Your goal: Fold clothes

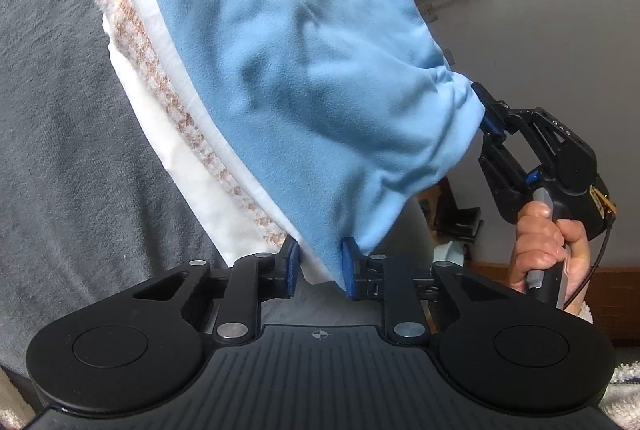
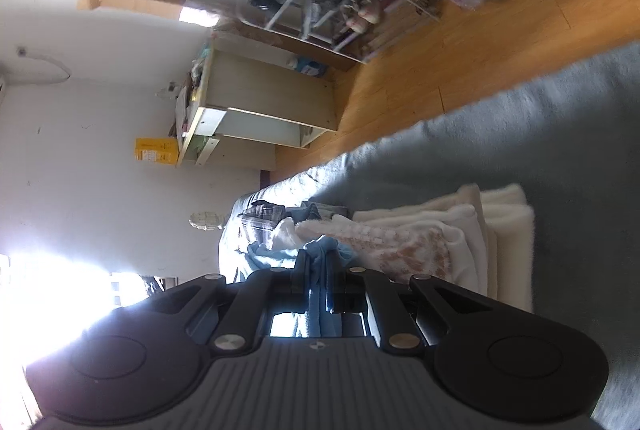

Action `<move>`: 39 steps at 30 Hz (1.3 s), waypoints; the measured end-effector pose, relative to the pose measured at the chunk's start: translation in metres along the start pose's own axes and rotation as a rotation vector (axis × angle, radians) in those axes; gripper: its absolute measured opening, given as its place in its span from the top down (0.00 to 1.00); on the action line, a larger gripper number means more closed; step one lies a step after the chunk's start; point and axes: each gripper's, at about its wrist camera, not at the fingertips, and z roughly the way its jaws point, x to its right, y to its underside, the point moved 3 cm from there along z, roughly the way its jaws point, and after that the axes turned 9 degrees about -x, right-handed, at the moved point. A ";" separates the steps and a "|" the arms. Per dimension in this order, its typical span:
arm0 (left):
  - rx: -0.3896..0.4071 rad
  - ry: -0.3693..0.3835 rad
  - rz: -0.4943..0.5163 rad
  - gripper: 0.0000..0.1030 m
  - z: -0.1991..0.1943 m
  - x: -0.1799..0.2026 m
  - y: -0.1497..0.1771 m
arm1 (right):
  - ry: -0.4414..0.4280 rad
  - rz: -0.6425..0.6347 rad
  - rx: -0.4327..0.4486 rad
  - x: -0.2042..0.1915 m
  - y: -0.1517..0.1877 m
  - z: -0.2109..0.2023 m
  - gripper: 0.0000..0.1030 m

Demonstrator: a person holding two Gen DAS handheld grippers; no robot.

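We see a grey blanket (image 1: 52, 134) spread wide beneath everything, and in the right wrist view it runs up to a wooden floor (image 2: 448, 62). Against the white wall stands a pale cabinet (image 2: 264, 102), its top crowded with small things we cannot make out, and beyond it a white wire rack (image 2: 340, 2) holds shoes and dark items. On the blanket lies a stack of folded white and cream clothes (image 2: 480, 230), with a brown-flecked fuzzy piece (image 1: 168, 102) among them. Over that stack hangs the light blue fleece garment (image 1: 288, 70), stretched between the two tools. The right gripper (image 1: 490, 118), held in a person's hand (image 1: 548, 242), is clamped tight on one bunched corner of the fleece; its own camera shows blue cloth pinched between the nearly touching pads (image 2: 329, 286). The left gripper (image 1: 320, 266) stands narrow at the lower corner of the fleece, with the blue edge and a bit of white cloth between its blue pads (image 1: 349, 266); the right-hand pad touches the fleece, but we cannot tell whether the pair presses on it.
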 end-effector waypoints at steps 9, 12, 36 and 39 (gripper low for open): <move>-0.042 0.048 0.006 0.88 -0.009 0.004 -0.004 | 0.060 -0.085 0.028 -0.010 -0.005 -0.008 0.94; -0.053 0.064 -0.004 0.88 -0.008 0.004 -0.002 | 0.063 -0.068 0.038 -0.008 -0.004 -0.011 0.94; -0.095 -0.078 0.182 0.66 -0.010 -0.018 -0.009 | 0.313 -0.277 0.165 -0.029 0.015 -0.045 0.67; -0.014 -0.101 0.253 0.66 -0.041 -0.008 -0.014 | 0.303 -0.525 0.127 -0.075 0.041 -0.043 0.69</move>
